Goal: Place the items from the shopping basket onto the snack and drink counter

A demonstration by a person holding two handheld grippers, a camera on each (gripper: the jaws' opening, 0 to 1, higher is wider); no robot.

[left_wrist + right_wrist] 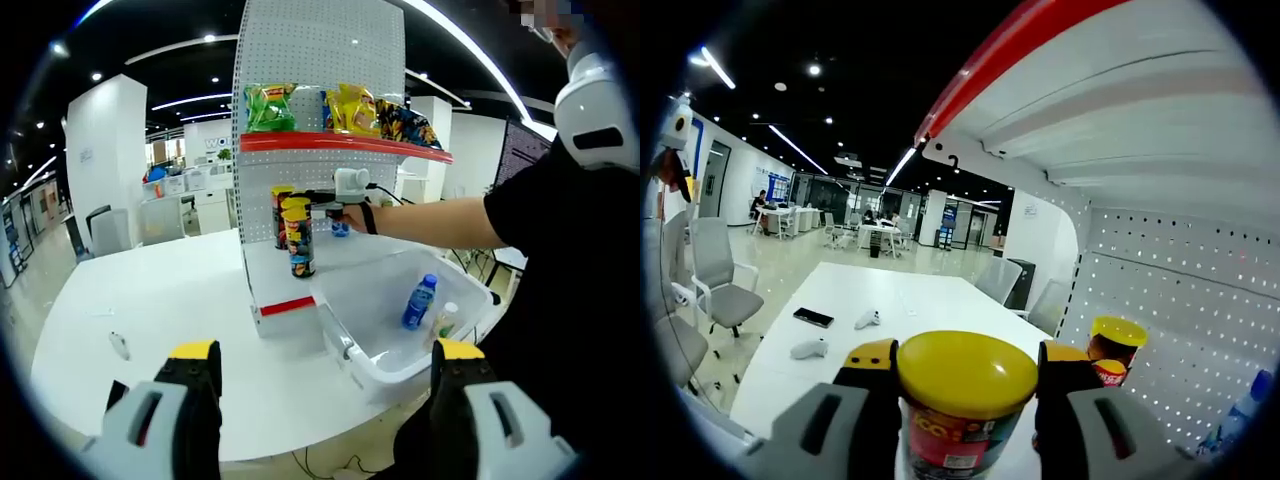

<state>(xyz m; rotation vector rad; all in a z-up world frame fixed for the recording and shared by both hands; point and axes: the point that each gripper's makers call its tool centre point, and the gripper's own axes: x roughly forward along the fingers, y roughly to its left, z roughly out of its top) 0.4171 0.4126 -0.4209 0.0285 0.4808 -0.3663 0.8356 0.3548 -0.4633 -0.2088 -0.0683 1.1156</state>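
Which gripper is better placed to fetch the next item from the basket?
Left. The left gripper is open and empty, facing the basket with the blue bottle inside. The right gripper is shut on a yellow-lidded can under the shelf.

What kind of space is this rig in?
Probably an open-plan office with a mock shop display: white pegboard rack with a red-edged shelf of snack bags, a large white table, grey office chairs behind.

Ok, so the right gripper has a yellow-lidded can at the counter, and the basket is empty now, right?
Not quite: the basket is not empty. The left gripper view shows a blue bottle and a smaller bottle inside it. The rest holds: the right gripper is shut on the yellow-lidded can under the counter's red-edged shelf.
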